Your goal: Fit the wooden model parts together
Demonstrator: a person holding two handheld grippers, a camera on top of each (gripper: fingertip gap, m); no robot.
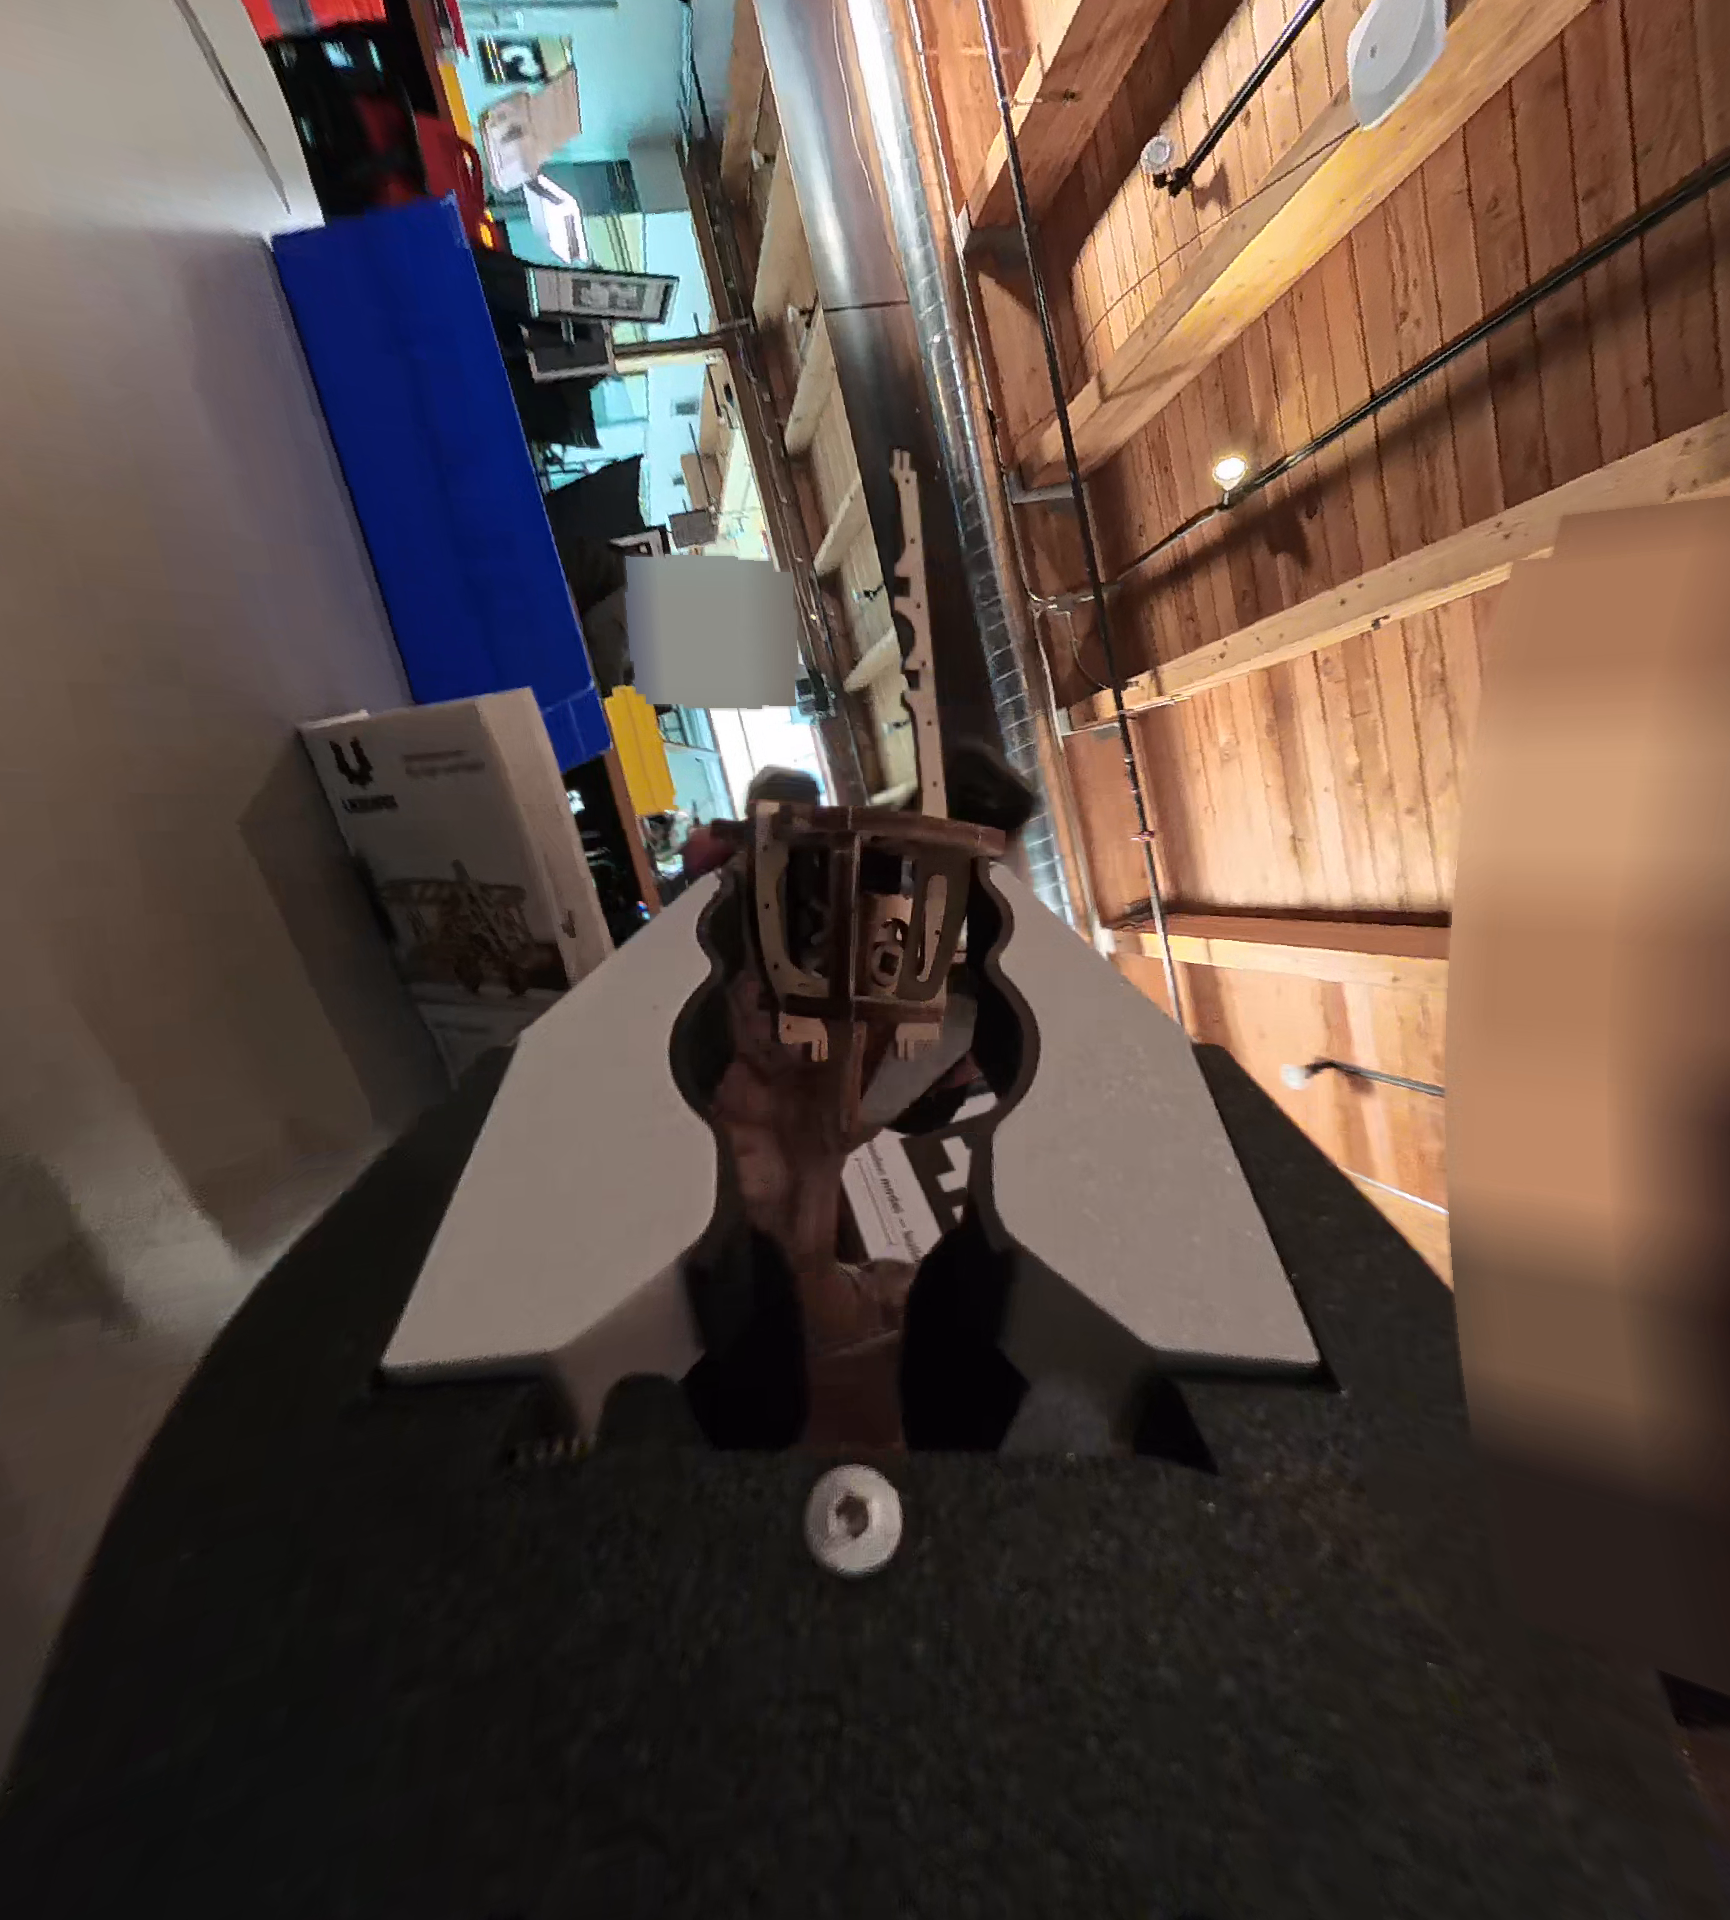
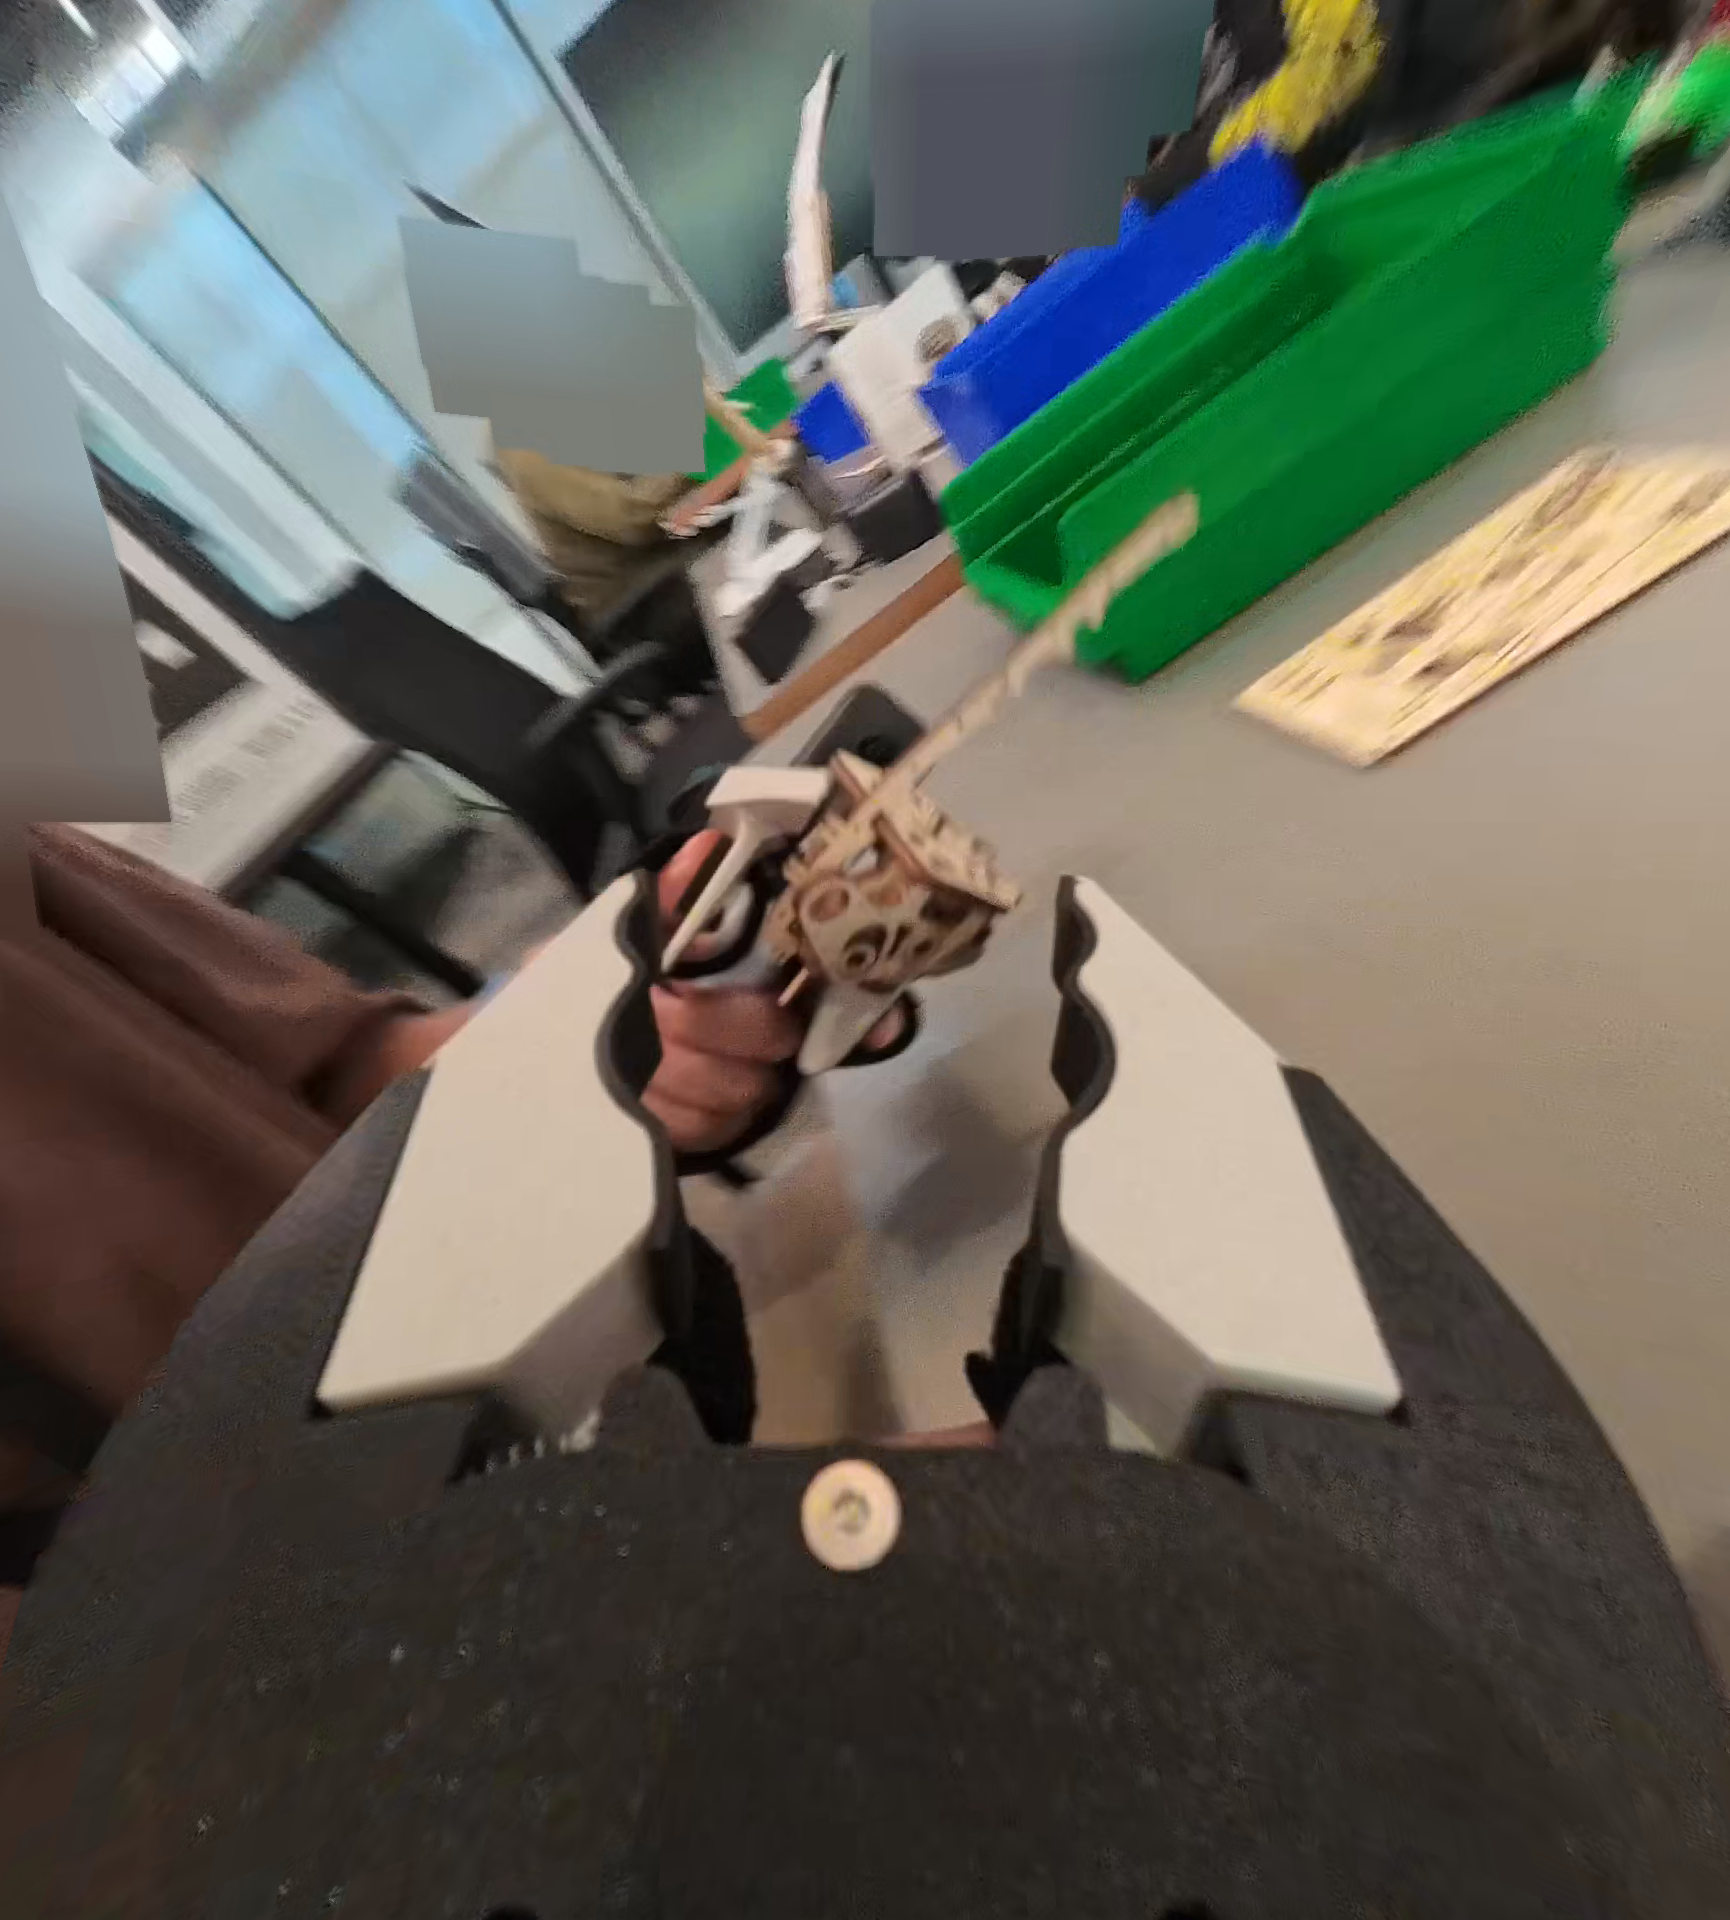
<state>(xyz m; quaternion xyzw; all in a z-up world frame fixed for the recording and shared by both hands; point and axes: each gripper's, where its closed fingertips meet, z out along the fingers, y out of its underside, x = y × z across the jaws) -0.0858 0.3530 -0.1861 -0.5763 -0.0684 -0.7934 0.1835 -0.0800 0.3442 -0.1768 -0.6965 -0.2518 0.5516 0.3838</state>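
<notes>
The left gripper [image 1: 856,935] is closed on the model [image 1: 861,925], held at its fingertips and raised off the table [image 2: 1412,987]. A strip [image 1: 918,634] projects from the model, its long axis running away from the fingertips. The right gripper [image 2: 856,997] stands wide and empty, just short of the model [image 2: 892,894], with clear table beyond. A green bin [image 2: 1308,416] and a sheet [image 2: 1495,592] lie well apart to the right.
</notes>
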